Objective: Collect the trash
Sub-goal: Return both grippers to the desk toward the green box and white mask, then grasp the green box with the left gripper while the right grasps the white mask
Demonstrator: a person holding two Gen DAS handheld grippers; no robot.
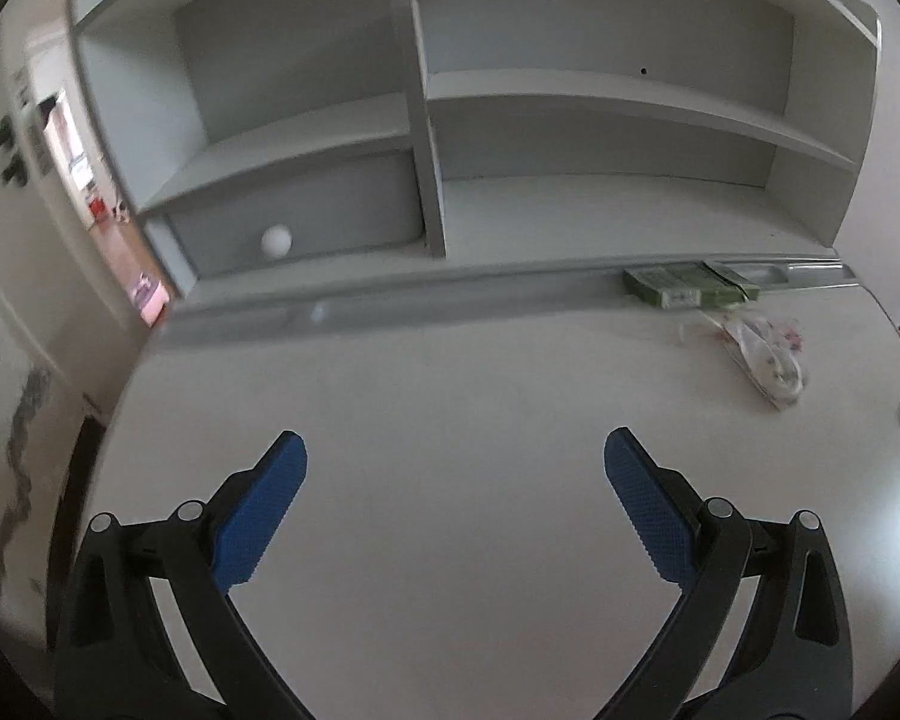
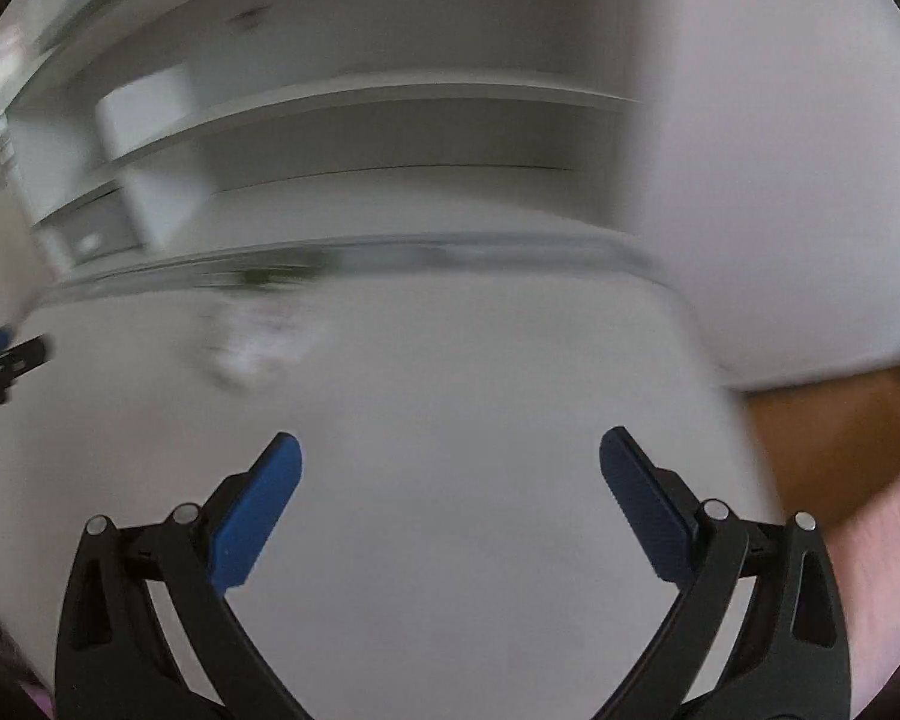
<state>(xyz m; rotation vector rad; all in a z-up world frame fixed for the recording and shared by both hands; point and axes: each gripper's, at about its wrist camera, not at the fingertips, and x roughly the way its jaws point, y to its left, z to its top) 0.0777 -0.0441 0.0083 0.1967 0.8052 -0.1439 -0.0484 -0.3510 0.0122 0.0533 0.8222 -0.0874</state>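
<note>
White desk [image 1: 450, 396] lies bare beneath both wide-spread, unladen tools; wrapper [image 1: 765, 354] near right edge.

Dim, soft daylight; right wrist view heavily motion-blurred, left sharper, both bowed at edges.

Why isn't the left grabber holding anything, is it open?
Open. The left gripper has its two blue fingers spread wide apart, with only bare desk between them.
</note>
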